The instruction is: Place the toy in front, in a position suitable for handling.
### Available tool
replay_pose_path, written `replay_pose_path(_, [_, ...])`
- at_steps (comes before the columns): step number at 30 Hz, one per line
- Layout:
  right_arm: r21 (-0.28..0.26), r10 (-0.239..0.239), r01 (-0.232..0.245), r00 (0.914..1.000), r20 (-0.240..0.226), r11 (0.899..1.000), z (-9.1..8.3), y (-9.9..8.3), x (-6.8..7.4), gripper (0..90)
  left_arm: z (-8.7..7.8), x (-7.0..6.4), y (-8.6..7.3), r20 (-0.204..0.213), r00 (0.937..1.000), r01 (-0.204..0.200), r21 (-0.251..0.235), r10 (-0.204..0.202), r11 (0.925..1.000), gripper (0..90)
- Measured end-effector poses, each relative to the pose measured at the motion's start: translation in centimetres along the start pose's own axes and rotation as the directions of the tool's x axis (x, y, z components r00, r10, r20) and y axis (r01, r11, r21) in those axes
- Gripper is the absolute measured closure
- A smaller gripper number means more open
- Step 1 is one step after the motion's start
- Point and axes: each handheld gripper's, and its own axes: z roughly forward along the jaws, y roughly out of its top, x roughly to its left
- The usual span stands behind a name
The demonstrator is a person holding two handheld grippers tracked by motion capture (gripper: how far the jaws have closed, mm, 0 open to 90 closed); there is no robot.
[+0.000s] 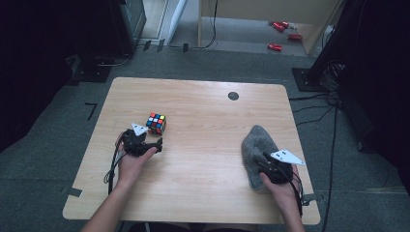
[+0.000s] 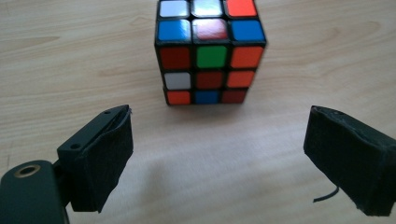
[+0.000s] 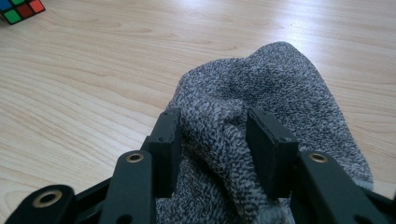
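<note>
Wooden table [image 1: 203, 159] on grey carpet, no containers on it; grey knit cloth [image 1: 256, 145] lies lower right of the high view, puzzle cube [image 1: 156, 123] left of centre. Right gripper [image 3: 212, 140] is pinched on a raised fold of the cloth: soft, light, limp, so it should drape; bunched ridge is the sensible hold. Left gripper [image 2: 217, 154] stands wide apart just short of the cube: rigid, light, slick faces, grip opposite flat sides.

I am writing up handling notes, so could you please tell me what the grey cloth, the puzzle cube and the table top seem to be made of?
The grey cloth looks like a soft knitted or terry fabric: looped, speckled weave that bunches between the right claw jaws. The puzzle cube seems hard plastic, black body with glossy coloured tiles that catch light. The table top shows pale wood grain with a smooth sheen, probably laminate rather than solid wood.
</note>
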Motion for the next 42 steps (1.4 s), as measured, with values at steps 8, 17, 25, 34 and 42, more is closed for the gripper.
replay_pose_path(8, [-0.015, 0.014, -0.014, 0.9999, 0.004, 1.0, -0.5, 0.0, -0.4, 56.7, 2.3, -0.5, 2.1, -0.028, 0.9996, 0.01, 0.012, -0.01, 0.9999, 13.6])
replay_pose_path(17, [-0.02, 0.019, -0.019, 0.9998, 0.002, 1.0, -0.7, 0.1, -0.6, 56.2, 4.0, -1.3, 2.7, -0.075, 0.9969, -0.02, 0.03, 0.022, 0.9993, 30.0])
replay_pose_path(25, [-0.035, 0.028, -0.028, 0.9996, -0.002, 0.999, -1.2, 0.3, -0.8, 54.8, 3.7, -1.7, 2.3, -0.05, 0.9951, -0.086, 0.004, 0.086, 0.9963, 34.5])
replay_pose_path(34, [-0.064, 0.088, -0.089, 0.996, -0.018, 0.994, -1.7, 0.6, -1.5, 52.6, 0.6, -2.6, 0.6, 0.003, 0.9898, -0.142, -0.031, 0.142, 0.9893, 34.6])
replay_pose_path(42, [-0.042, 0.075, -0.076, 0.9968, -0.025, 0.996, -1.1, 0.6, -0.8, 50.1, -3.0, -4.7, -1.1, 0.091, 0.9748, -0.197, -0.077, 0.204, 0.9774, 34.6])
